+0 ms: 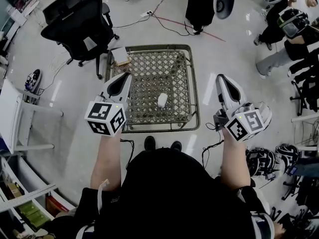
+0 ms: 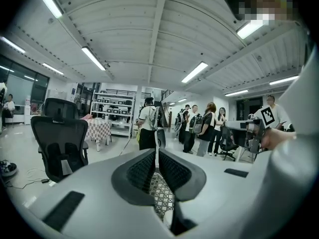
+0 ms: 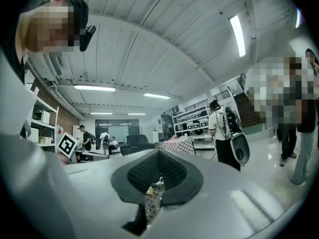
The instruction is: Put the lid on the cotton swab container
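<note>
A person stands over a low lattice-topped table [image 1: 192,83] with a gripper in each hand, both raised clear of it. The left gripper [image 1: 121,83] is clenched, its ribbed pads meeting at the tips with nothing between them, as its own view confirms [image 2: 157,153]. The right gripper [image 1: 224,86] is likewise closed and empty [image 3: 159,156].

The cotton swab container [image 1: 162,100], a small white shape, sits near the middle of the table between the two grippers. It is too small to tell whether its lid is on, and no separate lid shows. The scene fits a container waiting to be capped as well as one already capped and set down.

Any handling probably calls for a light, level grip, since the piece looks small and the open weave gives it uneven footing.

A small box [image 1: 121,56] rests at the table's far-left corner, well apart from the container. Cables run across the floor at the person's shoes [image 1: 149,143]. A black office chair [image 1: 79,24] stands beyond the table to the left, and seated people [image 1: 289,29] are at the far right. Nothing crowds the tabletop.
</note>
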